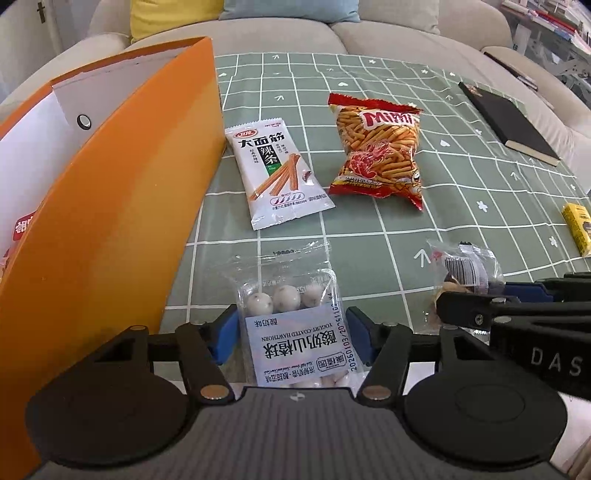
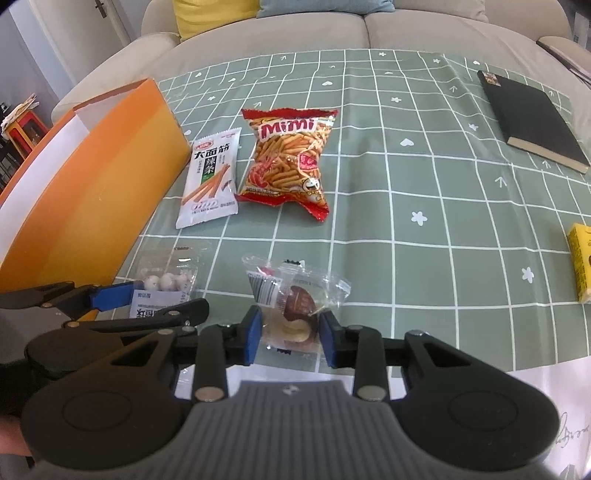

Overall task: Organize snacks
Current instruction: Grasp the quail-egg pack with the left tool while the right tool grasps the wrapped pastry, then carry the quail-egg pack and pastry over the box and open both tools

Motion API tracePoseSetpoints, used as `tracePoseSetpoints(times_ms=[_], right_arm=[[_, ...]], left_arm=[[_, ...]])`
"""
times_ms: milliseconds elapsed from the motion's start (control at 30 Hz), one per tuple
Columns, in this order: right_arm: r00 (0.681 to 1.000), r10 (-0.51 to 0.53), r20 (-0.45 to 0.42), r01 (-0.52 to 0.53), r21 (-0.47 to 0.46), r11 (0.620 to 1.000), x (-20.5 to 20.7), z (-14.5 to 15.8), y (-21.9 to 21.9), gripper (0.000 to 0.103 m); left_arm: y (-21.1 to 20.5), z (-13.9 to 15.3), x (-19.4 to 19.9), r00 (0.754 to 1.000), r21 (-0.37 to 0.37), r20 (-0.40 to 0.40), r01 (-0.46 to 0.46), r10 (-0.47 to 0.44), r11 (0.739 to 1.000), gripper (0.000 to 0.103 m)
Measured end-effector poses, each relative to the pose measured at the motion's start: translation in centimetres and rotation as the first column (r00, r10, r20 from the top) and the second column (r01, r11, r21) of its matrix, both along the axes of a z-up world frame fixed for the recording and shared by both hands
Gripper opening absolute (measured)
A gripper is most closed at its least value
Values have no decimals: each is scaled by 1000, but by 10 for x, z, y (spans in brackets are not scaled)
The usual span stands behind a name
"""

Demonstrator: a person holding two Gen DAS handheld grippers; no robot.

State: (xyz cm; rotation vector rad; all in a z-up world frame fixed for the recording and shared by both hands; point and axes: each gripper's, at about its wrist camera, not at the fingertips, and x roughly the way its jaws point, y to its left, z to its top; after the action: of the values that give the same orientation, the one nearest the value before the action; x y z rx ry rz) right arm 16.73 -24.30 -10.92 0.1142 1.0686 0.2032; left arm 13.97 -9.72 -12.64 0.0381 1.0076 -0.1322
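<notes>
My left gripper is open, its blue pads either side of a clear bag of yogurt-coated hawthorn balls lying on the green checked cloth. My right gripper is open around a clear-wrapped pastry snack; whether the pads touch it I cannot tell. A white spicy-strip packet and a red Mimi shrimp-stick bag lie farther back. An open orange box stands at the left, with a snack inside at its near corner.
A black notebook lies at the back right of the table. A small yellow carton sits at the right edge. A beige sofa with yellow and blue cushions runs behind the table.
</notes>
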Motion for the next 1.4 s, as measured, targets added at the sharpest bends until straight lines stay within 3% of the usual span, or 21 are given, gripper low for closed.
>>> tracePoseSetpoints(times_ms=[467, 1033, 1400], right_arm=[[999, 7, 35, -4, -85, 996, -13, 16, 3, 31], [982, 47, 184, -42, -33, 999, -34, 62, 36, 31], [942, 195, 273, -194, -32, 981, -27, 90, 90, 30]], left_arm=[[6, 30, -23, 996, -30, 89, 0, 2, 1000, 66], [55, 97, -41, 970, -96, 237, -39, 61, 995, 66], [111, 123, -33, 954, -86, 279, -85, 106, 993, 66]])
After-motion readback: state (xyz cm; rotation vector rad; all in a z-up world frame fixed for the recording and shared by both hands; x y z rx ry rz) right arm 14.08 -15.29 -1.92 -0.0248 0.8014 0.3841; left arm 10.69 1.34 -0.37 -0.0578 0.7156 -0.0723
